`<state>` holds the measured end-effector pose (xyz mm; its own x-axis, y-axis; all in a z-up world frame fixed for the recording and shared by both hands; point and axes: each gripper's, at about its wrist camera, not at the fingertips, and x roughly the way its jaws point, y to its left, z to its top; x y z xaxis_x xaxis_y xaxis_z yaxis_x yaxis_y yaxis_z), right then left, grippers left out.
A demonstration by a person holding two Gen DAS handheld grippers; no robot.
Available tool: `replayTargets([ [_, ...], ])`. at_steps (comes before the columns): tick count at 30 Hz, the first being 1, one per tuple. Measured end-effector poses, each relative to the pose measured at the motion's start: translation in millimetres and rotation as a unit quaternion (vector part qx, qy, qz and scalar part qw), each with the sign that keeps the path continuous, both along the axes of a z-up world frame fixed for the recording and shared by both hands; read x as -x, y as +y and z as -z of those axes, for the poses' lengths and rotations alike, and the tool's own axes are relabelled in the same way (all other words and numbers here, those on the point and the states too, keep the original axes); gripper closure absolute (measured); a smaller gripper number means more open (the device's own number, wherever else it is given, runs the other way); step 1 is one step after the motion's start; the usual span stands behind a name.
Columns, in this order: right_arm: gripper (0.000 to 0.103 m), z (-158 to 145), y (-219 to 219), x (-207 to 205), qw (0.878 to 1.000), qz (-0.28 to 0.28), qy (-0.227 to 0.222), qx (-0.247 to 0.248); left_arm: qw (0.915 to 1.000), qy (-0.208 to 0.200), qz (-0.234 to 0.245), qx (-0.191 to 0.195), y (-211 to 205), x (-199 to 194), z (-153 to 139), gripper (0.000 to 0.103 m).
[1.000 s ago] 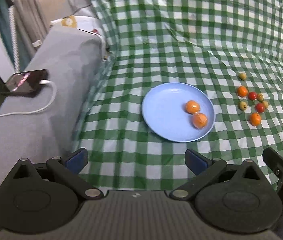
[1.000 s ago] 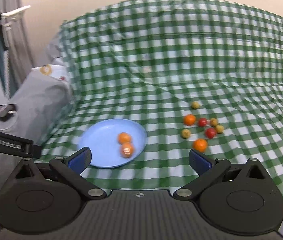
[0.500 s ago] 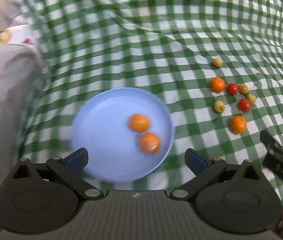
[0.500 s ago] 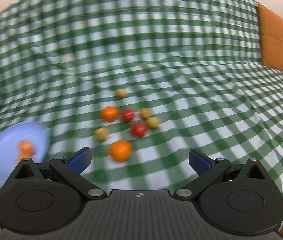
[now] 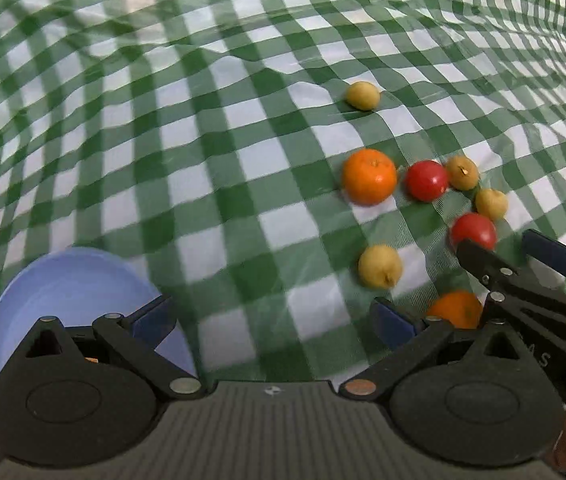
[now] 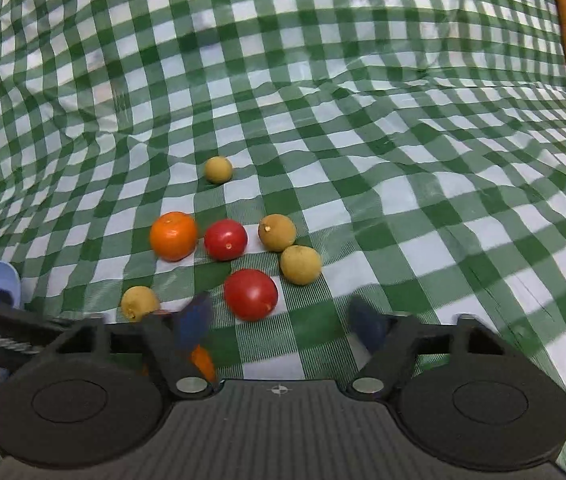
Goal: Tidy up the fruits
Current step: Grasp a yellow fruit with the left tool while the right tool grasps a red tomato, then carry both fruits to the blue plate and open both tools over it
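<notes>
Only partial white lettering on right gripper [image 5: 523, 264] arm in left wrist view: an "S" is readable, rest cut off. No other text, labels or numbers legible.

black tongs [image 5: 271, 320], blue pads [image 5: 151, 318], silver screws.

Bare cloth [image 6: 423, 208] right of fruit cluster [image 6: 243, 256]

Glossy wrinkled checked tablecloth [image 6: 363, 128], smooth shiny tomatoes [image 6: 250, 294], matt plate [image 5: 67, 280]
</notes>
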<state>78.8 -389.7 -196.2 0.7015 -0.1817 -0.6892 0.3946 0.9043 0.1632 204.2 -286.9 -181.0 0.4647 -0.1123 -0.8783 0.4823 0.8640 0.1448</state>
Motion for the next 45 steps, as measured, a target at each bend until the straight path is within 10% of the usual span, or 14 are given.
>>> replayTargets([
  [24,0.07,7,-14,-1,0.997,0.046,0.005,0.054,0.9922,0.018,0.105,0.065,-37,-5,1,0.01],
  [31,0.069,9,-13,0,0.995,0.056,0.014,0.075,0.9902,0.05,0.099,0.085,-50,-17,6,0.029],
  [37,0.069,13,-14,-6,0.994,0.046,0.013,0.095,0.9897,0.049,0.099,0.091,-53,-19,3,0.076],
  [45,0.073,6,-23,1,0.994,0.065,-0.016,0.083,0.9927,0.03,0.083,0.083,-43,-7,-13,0.076],
])
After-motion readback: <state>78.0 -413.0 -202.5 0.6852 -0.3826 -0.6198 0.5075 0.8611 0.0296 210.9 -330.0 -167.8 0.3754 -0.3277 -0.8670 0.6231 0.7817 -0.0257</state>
